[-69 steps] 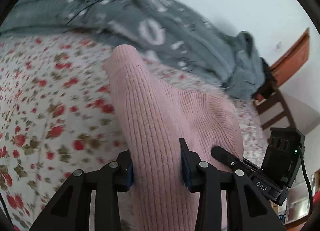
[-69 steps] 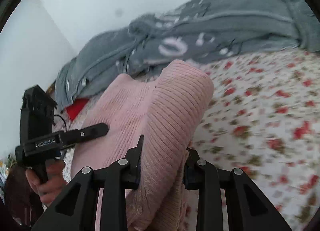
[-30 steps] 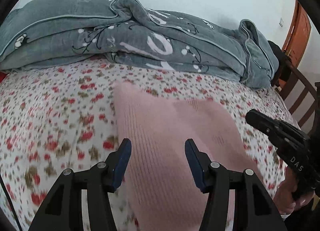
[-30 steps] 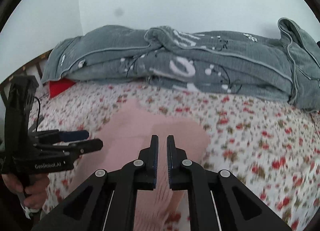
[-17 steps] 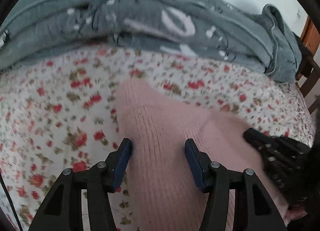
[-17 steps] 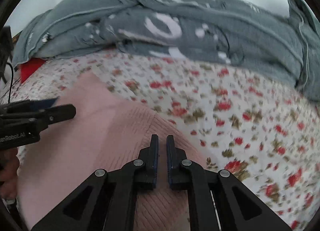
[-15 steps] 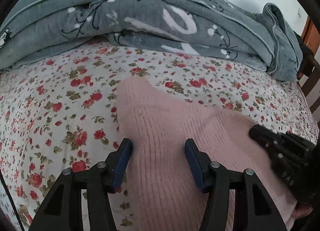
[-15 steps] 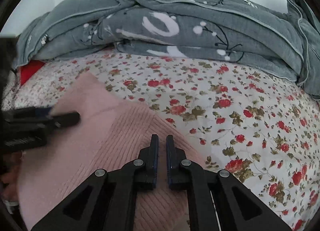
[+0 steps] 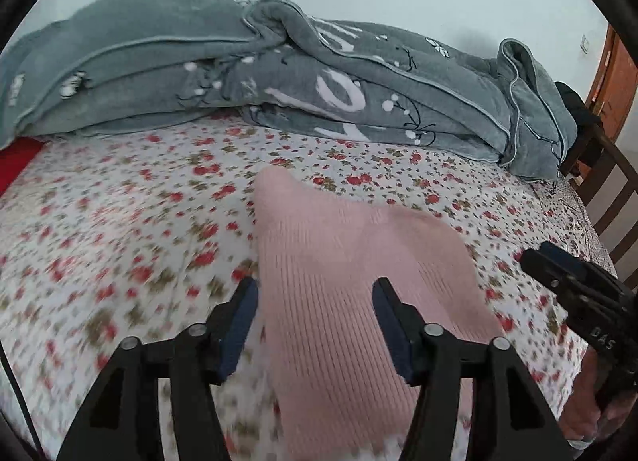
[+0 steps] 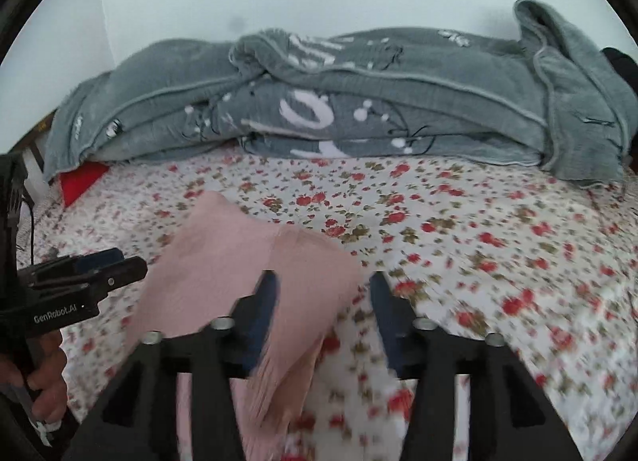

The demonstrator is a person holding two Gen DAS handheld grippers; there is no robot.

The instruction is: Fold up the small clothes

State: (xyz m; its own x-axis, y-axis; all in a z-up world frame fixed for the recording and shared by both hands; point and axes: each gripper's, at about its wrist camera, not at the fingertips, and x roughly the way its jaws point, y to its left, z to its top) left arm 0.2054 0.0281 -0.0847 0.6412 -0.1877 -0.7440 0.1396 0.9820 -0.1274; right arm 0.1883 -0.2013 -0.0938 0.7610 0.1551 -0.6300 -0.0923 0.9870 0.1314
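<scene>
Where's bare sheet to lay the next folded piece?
Free: the floral sheet right of the pink knit, up to the grey blanket; also sheet left of the knit, toward the red item. Crowded: by the knit, around both claws.

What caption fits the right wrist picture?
Open right tool over a pink knit garment on the floral bedsheet.

right gripper (image 10: pixel 323 293): jaws just opened | pink knit (image 10: pixel 239 273): on bedsheet (image 10: pixel 478 229)
</scene>
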